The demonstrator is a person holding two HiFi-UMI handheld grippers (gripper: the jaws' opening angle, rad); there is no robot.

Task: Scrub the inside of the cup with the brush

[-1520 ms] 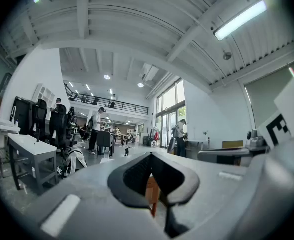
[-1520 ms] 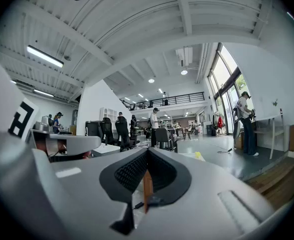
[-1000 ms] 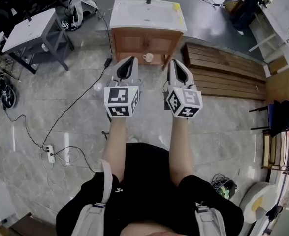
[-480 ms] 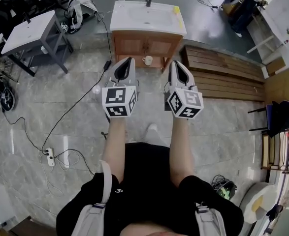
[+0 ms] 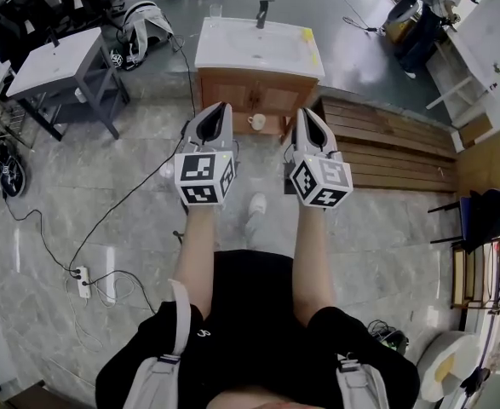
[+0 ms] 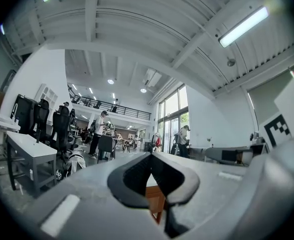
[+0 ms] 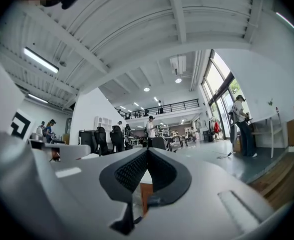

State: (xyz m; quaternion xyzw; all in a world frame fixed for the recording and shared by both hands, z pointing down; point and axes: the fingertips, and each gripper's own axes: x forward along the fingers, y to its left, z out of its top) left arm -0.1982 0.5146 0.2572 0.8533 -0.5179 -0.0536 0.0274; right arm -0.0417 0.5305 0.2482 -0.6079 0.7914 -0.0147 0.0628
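At the far left a grey table stands with its near corner jutting toward the open stone floor. A backpack lies just beyond it. A black cable runs from a power strip up toward the left foot of the wooden washbasin cabinet, crossing the wide stretch of floor on the person's left.

The left hand-held gripper is held level and points at the cabinet front, its jaws clenched together with nothing between them. Just past the two gripper tips and between them, the white cup sits low against the cabinet's front, touched by neither gripper. Above it the white basin top has a faucet at its back edge, a drinking glass at its back left corner and a small yellow item along its right edge. A shoe shows on the floor between the forearms.

The right hand-held gripper is level too, parallel to the left one, and clenched empty. To the right, stacked wooden planks lie close beside the cabinet and narrow the floor on that side. Further right stands a dark chair.
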